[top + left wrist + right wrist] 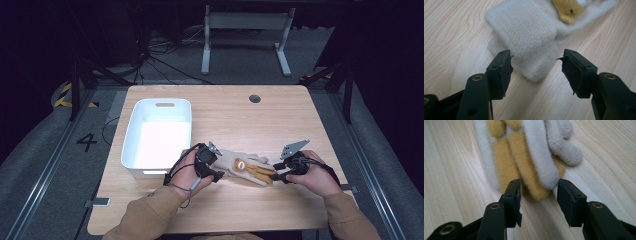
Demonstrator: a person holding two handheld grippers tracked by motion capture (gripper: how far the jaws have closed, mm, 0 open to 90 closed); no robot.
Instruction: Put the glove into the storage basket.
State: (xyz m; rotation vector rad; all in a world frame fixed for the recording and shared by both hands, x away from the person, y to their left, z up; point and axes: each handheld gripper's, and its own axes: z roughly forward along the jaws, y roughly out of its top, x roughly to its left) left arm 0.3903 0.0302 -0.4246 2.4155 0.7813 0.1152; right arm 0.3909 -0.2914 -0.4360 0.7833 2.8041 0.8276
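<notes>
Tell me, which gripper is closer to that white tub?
Left. The left gripper sits just right of the white tub, at the glove's cuff; the right gripper is farther off, at the glove's fingertip end.

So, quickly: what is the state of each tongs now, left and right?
Left tongs: open, at the cuff of the fleece glove, holding nothing.
Right tongs: open at its fingertips.

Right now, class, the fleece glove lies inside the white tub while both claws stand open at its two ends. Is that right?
Not quite. The fleece glove lies on the table, beside the white tub, as the high view shows. The left claw and right claw do stand open at its ends.
</notes>
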